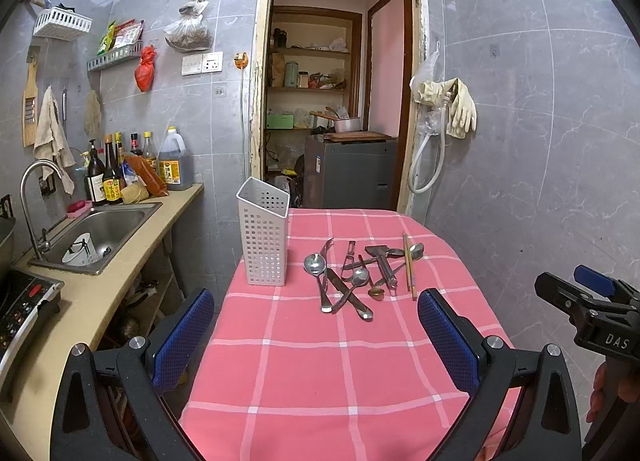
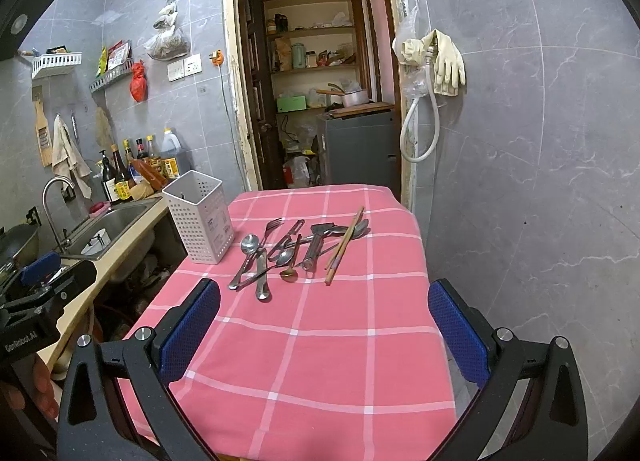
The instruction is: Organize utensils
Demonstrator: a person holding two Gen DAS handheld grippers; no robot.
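We face grey marble-tiled walls (image 1: 520, 101) with a wooden-framed doorway (image 1: 336, 73) at twelve o'clock. Below lies a pink checked tablecloth (image 1: 320, 361); a white perforated plastic holder (image 1: 264, 237) at eleven, loose steel cutlery (image 1: 352, 277) beside it. Both our left gripper (image 1: 316, 337) and right gripper (image 2: 324, 329) gape wide, empty.

Both the left gripper (image 1: 316, 341) and right gripper (image 2: 324, 333) have black angular frames, silver round screw heads, and fingers faced with blue textured pads (image 1: 184, 337); white lettering marks their housings.
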